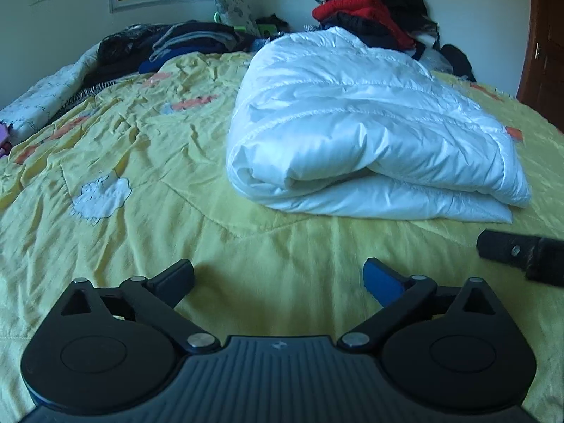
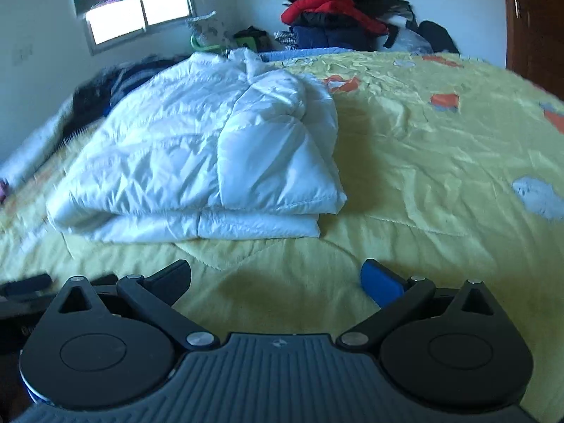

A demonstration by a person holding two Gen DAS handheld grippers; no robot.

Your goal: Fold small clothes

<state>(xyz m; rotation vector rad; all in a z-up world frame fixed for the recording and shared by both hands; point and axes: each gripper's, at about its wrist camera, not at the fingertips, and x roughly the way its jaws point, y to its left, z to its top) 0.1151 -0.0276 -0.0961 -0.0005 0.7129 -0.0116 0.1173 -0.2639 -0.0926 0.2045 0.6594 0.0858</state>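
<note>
Left to right across the left wrist view: a row of dark clothes (image 1: 169, 44) along the far edge of the bed, the yellow bedspread (image 1: 148, 162) with its patchwork motifs, then the white padded jacket (image 1: 359, 130) lying folded into a thick bundle at right of centre, with a heap of red and dark garments (image 1: 370, 14) against the wall behind it. The left gripper (image 1: 278, 278) hovers low over bare bedspread near the bundle, jaws spread wide and holding nothing; the tip of the right gripper (image 1: 521, 253) enters at the far right. In the right wrist view the same jacket (image 2: 197, 162) sits left of centre, its layers stacked and edges roughly aligned, and the right gripper (image 2: 276, 278) is likewise fully spread and empty, apart from the cloth (this view is slightly motion-blurred). Judged from the layout, this garment's fold looks complete or nearly so; the unfolded piles behind suggest further items remain
</note>
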